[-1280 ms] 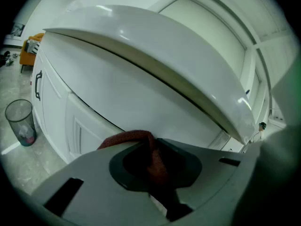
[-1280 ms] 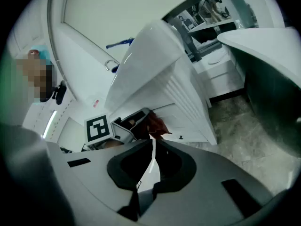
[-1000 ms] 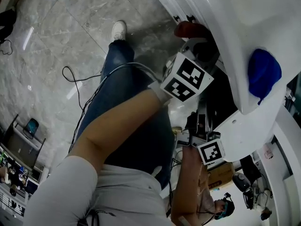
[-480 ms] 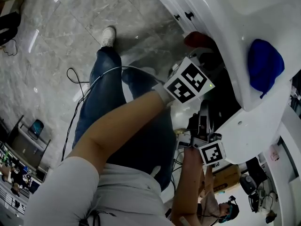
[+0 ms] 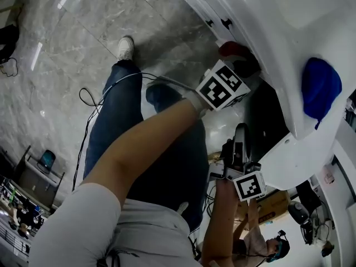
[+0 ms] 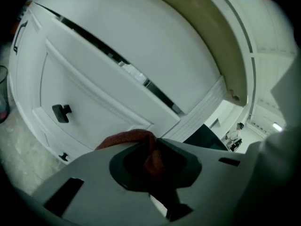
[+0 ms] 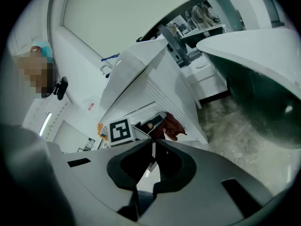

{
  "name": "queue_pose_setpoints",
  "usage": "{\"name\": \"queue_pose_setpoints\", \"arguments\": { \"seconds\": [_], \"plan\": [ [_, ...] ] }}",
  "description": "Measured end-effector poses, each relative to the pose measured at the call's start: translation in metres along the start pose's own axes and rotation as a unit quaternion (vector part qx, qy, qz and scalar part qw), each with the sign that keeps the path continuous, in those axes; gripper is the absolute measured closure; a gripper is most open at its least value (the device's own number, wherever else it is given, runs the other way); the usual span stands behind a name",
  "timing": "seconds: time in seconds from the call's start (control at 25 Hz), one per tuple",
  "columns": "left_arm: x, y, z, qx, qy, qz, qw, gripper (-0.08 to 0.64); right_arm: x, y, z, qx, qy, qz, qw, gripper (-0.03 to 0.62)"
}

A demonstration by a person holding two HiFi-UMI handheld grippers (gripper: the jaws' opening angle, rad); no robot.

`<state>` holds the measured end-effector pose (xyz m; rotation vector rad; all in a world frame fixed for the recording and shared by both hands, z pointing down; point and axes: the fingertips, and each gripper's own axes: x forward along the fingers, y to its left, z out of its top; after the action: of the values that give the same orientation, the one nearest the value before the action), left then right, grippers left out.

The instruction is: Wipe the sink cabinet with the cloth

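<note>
The left gripper [image 6: 149, 149] has its fingers clenched on the red cloth [image 6: 134, 136]. A fold of the cloth is pinched in the dark hollow between them, and the rest bunches out ahead of the fingers and to their left. Just beyond the fingers stands the white front of the sink cabinet [image 6: 94, 93]. The cloth lies close against a panelled door, though actual contact cannot be made out. A black knob [image 6: 61, 112] sits on that door well to the left of the fingers, and a dark gap between the door and the panel above it runs across above them. The right gripper [image 7: 153, 157] has its fingers closed together with nothing between them. Straight ahead of these fingers, a little above, shows the left gripper's marker cube [image 7: 119, 130], with the cloth just to its right against the white cabinet. In the head view the right gripper hangs low beside the person's leg, well apart from the cloth, which sits at the far end of the left gripper, tucked under the white sink rim [image 5: 278, 54]. A blue object [image 5: 320, 88] lies on the sink's white top, beyond the cloth and apart from both grippers. Grey marbled floor [image 5: 83, 32] lies below.
</note>
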<state>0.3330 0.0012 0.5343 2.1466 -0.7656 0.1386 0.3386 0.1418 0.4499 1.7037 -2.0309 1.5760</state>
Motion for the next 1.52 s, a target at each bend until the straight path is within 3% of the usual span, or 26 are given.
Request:
{"name": "queue_pose_setpoints", "arguments": {
  "seconds": [0.32,0.84,1.04,1.28,1.52],
  "plan": [
    [0.035,0.041,-0.058,0.022,0.095,-0.022,0.995,0.512,0.023,-0.008,-0.023,0.022,-0.041,-0.025,0.999,0.557],
    [0.065,0.088,-0.104,0.017,0.152,-0.02,0.9881,0.512,0.044,-0.012,-0.04,0.051,-0.099,-0.052,0.992,0.557],
    [0.06,0.12,-0.098,-0.015,0.145,0.017,0.9891,0.512,0.041,-0.004,-0.045,0.046,-0.104,-0.061,0.992,0.557],
    [0.029,0.166,-0.068,-0.017,0.126,0.055,0.9904,0.512,0.048,0.01,-0.052,0.049,-0.102,-0.068,0.991,0.557],
    [-0.01,0.212,-0.03,-0.042,0.099,0.093,0.9899,0.512,0.064,0.042,-0.054,0.048,-0.089,-0.061,0.993,0.557]
  ]
}}
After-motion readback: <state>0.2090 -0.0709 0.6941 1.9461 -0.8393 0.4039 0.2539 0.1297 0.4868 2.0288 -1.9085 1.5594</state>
